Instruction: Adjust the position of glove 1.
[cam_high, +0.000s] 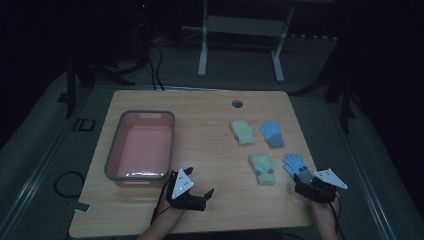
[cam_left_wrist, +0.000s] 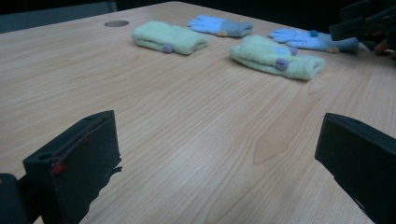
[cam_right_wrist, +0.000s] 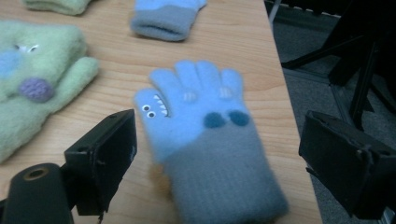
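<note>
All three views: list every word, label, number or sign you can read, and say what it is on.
"ID": pale letters on the dark floor mat, left of the table in the high view.
The blue glove between the open jaws of the right hand-held gripper bears a sewn face, no lettering.
The green glove and pink bin show no text.
</note>
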